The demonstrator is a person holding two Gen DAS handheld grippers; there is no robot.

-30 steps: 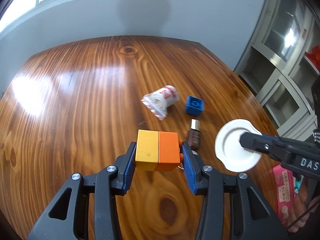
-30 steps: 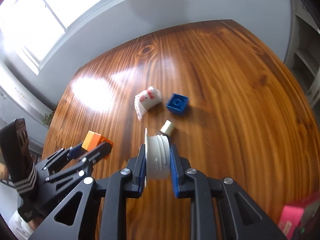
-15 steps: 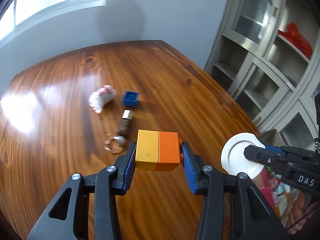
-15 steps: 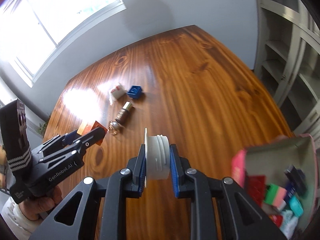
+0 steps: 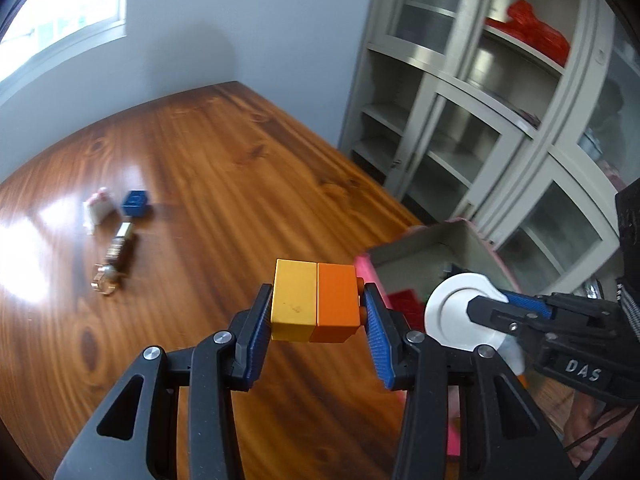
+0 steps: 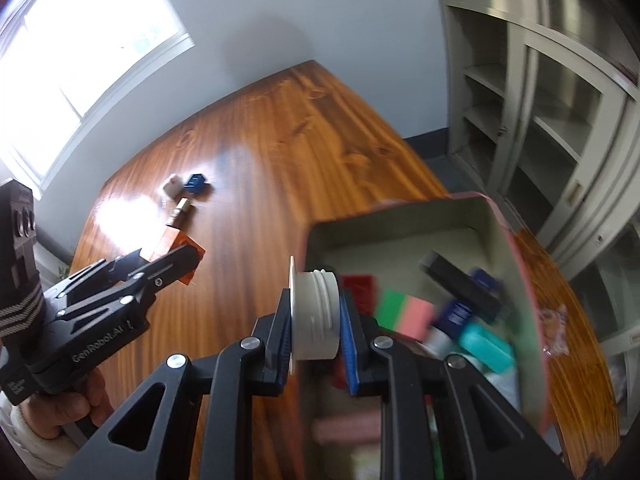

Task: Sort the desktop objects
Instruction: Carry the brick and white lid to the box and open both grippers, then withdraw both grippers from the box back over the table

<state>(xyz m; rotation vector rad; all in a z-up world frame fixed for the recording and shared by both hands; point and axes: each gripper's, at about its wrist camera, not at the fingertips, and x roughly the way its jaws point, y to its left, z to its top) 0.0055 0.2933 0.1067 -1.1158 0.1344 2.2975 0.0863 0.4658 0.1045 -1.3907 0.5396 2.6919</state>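
Note:
My left gripper (image 5: 316, 308) is shut on a yellow and orange block (image 5: 314, 306) and holds it above the wooden table, just left of the pink box (image 5: 476, 236). My right gripper (image 6: 316, 320) is shut on a white lid (image 6: 314, 314) at the near left edge of the pink box (image 6: 516, 256). The white lid (image 5: 460, 320) and right gripper also show in the left wrist view. The box holds several small coloured items. The left gripper (image 6: 168, 268) with the block (image 6: 176, 246) shows in the right wrist view.
On the far left of the table lie a blue brick (image 5: 136, 202), a white packet (image 5: 98, 210), a small brown bottle (image 5: 120, 248) and a metal ring (image 5: 105, 282). Grey glass-door cabinets (image 5: 480, 120) stand beyond the table's right edge.
Both grippers have swung right with their loads, away from the loose objects. The pink box has come into full view, and the white lid is now at its edge.

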